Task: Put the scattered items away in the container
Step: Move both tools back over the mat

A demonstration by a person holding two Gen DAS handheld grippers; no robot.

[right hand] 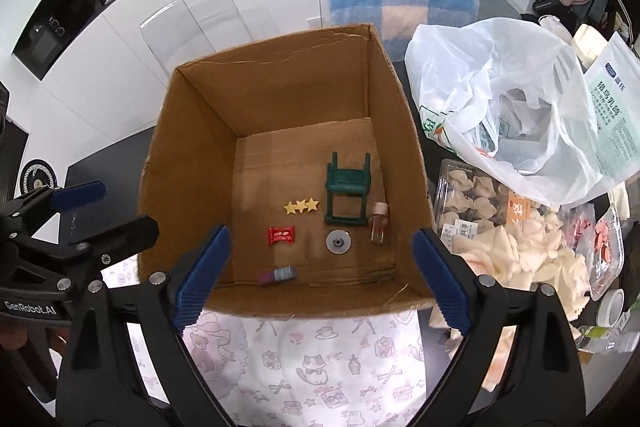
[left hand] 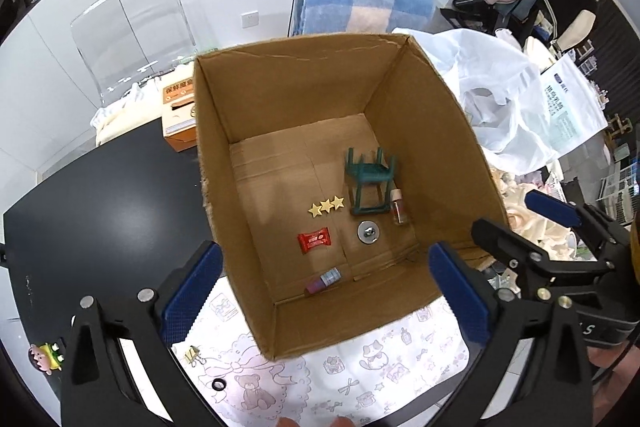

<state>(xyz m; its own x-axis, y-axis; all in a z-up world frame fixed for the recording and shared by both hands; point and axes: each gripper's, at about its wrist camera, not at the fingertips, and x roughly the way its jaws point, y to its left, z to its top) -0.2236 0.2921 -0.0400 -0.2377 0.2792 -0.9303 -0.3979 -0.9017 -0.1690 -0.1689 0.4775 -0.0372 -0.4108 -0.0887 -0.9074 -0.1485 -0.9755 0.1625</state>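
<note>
Small items, among them a green toy chair (left hand: 370, 183) and a red candy (left hand: 315, 240), are lying in the cardboard box (left hand: 296, 83) ahead of both spread, empty fingers; they are looking light and stiff, the chair graspable by a leg.

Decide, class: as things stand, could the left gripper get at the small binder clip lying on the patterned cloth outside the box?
Probably yes. The binder clip lies in the open on the cloth, just beside the left gripper, whose jaws stand open and empty. The cardboard box sits to its side, not over it.
</note>
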